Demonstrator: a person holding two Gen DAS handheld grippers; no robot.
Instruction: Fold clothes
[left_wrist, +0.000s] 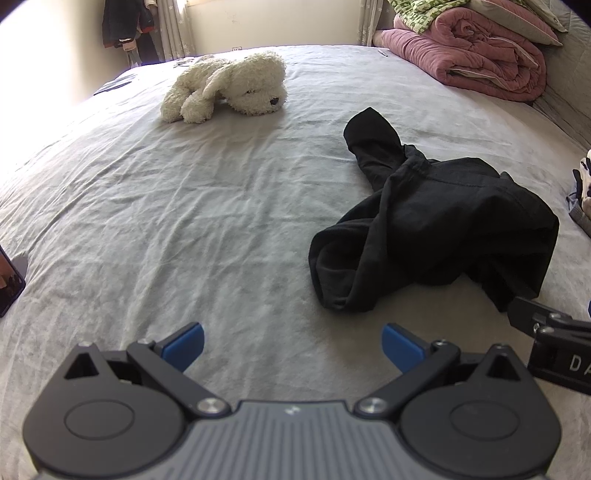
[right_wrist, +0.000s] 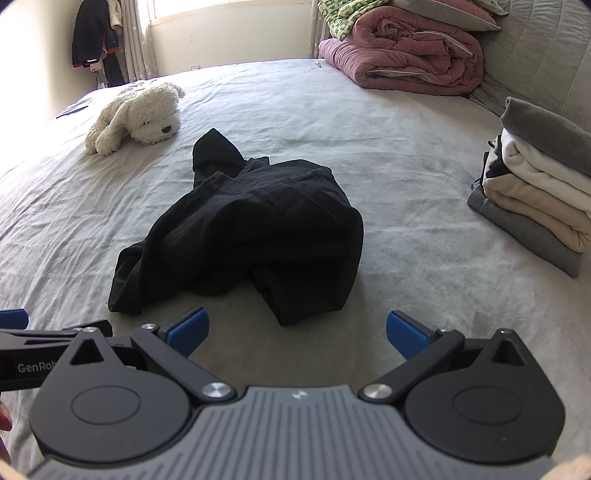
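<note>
Blue pads are seen on the fingertips of the left gripper, which are spread wide with nothing held between them, only bare grey bedsheet showing in the gap. The right gripper is likewise spread wide and empty, its blue fingertips poised just short of the near edge of a black garment. The garment is left crumpled in a heap on the sheet, directly ahead of the right gripper and ahead and to the right of the left one; a hood-like end is pointed away toward the far side of the bed. Part of the right gripper's body is caught at the right edge of the left wrist view, close beside the garment's near corner. Farther off, a white plush dog is laid on its side on the sheet, well apart from the garment. A stack of folded clothes in grey and cream is set at the right. A rolled pink quilt is piled at the far right corner, and a phone is glimpsed at the left edge.
</note>
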